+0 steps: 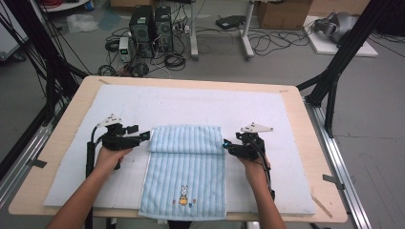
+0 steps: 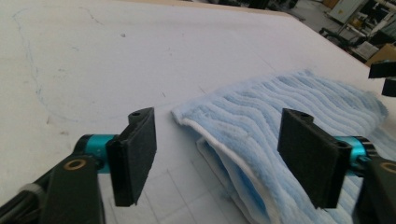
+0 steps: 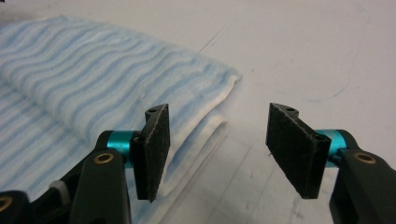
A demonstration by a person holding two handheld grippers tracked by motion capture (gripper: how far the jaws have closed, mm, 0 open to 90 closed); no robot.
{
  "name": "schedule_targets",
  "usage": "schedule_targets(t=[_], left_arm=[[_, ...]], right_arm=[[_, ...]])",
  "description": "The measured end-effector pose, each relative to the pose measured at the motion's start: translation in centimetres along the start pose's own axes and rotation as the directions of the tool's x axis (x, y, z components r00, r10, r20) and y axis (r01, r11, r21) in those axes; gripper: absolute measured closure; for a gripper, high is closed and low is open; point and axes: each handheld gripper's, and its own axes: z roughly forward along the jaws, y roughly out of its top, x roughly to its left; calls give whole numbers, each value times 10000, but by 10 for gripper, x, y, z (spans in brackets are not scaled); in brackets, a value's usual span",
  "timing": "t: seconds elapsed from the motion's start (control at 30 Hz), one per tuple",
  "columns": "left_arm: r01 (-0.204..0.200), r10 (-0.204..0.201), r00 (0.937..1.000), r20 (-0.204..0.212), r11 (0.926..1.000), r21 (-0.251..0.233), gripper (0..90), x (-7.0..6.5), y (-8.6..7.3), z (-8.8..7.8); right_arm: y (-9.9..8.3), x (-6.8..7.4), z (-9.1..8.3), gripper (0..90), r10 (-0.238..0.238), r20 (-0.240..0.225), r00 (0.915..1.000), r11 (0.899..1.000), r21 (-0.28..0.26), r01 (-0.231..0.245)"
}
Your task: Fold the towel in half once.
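Towel (image 1: 186, 164) sits centre of the high view on the white mat (image 1: 267, 109), far end folded back over itself so a doubled band lies across the middle of the frame; the single layer runs down to the bottom edge, rabbit print (image 1: 183, 196) near the hem, that hem hanging just past the table (image 1: 313, 124) edge. Left gripper (image 1: 144, 137) is at the left end of the fold, right gripper (image 1: 225, 145) at the right end. Both tongs spread, nothing pinched: in the left gripper view the fold's corner (image 2: 187, 122) lies between the pads (image 2: 135, 156) without touching either; in the right gripper view the fold's edge (image 3: 219, 100) lies beyond the left-hand pad, with bare mat in the gap. Looks to me like the fold has been set down and released. Risks from here, judgement only: pulling the jaws away low could snag the terry loops and drag a corner open, skewing the fold. If the next step is another fold, a regrip could catch just the top layer since the layers at each end are slightly offset, and the stack would peel apart on lifting. Uneven pull between hands would twist the band. The overhanging hem could also slide the whole thing off if tugged toward the bottom of the frame.
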Motion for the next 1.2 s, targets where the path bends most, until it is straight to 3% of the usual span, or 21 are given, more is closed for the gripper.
schedule_targets(t=[0.13, 0.23, 0.5, 0.57, 0.67, 0.73, 0.77, 0.83, 0.97, 1.2], left_arm=[[230, -231, 9997, 15, 9989, 402, 366, 2, 15, 18], [-247, 256, 9996, -128, 9973, 686, 384, -1, 23, 31], [-24, 89, 9992, -384, 9860, 1669, 407, 0, 14, 63], [-416, 527, 9967, -612, 9846, 1696, 433, -2, 13, 64], [-933, 1056, 9925, -611, 9797, 1772, 604, -3, 13, 64], [-1005, 1077, 9937, -318, 9792, 1761, 766, -2, 12, 64], [-1077, 1122, 9935, -167, 9792, 1720, 846, -3, 11, 64], [-1242, 1277, 9917, -116, 9790, 1617, 872, -5, 12, 64], [-833, 832, 9965, 50, 9921, 936, 875, -4, 19, 52], [-741, 719, 9954, 627, 9967, 332, 875, -8, 25, 27]], right_arm=[[10, -9, 9, 408, 418, -3, 9991, 9991, -36, -418], [17, -13, 22, 421, 571, -70, 9983, 9980, 263, -569], [35, -8, 62, 421, 629, -347, 9974, 9899, 1296, -579], [35, -8, 71, 465, 672, -331, 9972, 9851, 1609, -611], [34, -4, 80, 565, 344, -86, 9994, 9803, 1949, -320], [34, -3, 79, 721, -246, 123, 9996, 9795, 2003, 217], [34, -5, 79, 807, -256, -109, 9996, 9792, 2012, 273], [35, -4, 78, 863, -591, -63, 9982, 9773, 2033, 592], [37, -3, 70, 866, -662, 29, 9978, 9828, 1732, 647], [39, 2, 37, 867, -811, -153, 9966, 9927, 887, 821]])
